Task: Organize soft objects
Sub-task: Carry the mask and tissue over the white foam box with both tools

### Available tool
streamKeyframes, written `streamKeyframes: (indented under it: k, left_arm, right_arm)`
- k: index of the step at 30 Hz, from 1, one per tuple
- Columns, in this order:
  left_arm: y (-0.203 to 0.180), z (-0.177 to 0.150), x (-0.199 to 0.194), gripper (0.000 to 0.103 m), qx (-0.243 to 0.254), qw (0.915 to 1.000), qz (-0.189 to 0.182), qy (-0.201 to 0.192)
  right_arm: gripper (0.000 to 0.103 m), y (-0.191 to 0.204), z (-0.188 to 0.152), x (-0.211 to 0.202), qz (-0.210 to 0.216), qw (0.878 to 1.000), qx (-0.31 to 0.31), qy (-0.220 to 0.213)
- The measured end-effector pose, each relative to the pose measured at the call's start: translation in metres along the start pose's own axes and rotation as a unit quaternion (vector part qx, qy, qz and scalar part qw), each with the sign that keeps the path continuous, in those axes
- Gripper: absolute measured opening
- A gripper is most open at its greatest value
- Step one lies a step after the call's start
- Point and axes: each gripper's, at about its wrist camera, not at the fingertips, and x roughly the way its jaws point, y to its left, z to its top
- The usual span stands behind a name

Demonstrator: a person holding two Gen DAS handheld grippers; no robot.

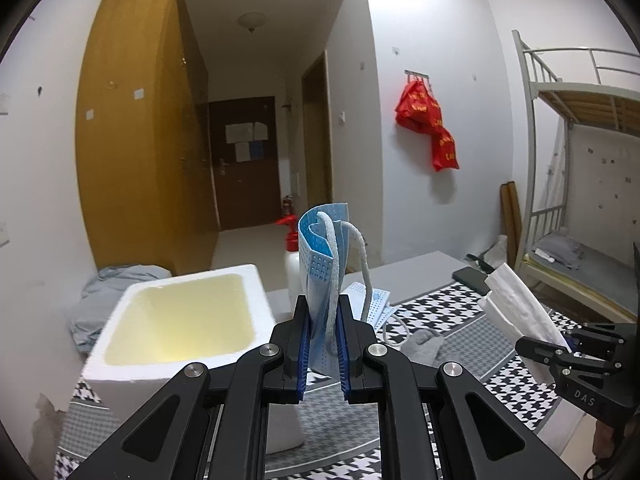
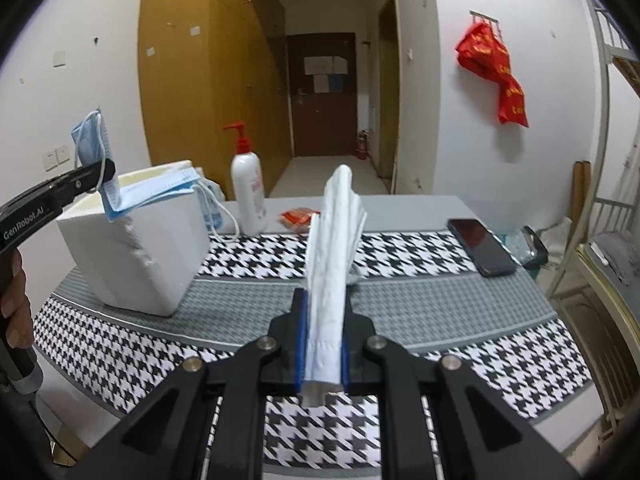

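The left tongs [image 1: 323,340] are clamped on a folded blue face mask [image 1: 320,264], held upright in the air above the near edge of the white foam box [image 1: 176,320], its white ear loop [image 1: 362,256] dangling. The right tongs [image 2: 323,344] are clamped on a folded white tissue [image 2: 332,248], raised over the middle of the houndstooth-covered surface [image 2: 400,248]. More blue masks [image 2: 160,194] drape over the box's far rim. A pump bottle [image 2: 248,192] stands behind the box; a dark phone [image 2: 480,246] lies near the surface's right edge.
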Motion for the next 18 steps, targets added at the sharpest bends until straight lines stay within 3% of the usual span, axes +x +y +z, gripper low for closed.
streamKeyframes:
  k: [18]
  left_arm:
    - [0.047, 0.005, -0.030, 0.013, -0.037, 0.9963, 0.077, -0.011]
  right_arm:
    - [0.017, 0.050, 0.029, 0.009, 0.098, 0.994, -0.038, -0.021]
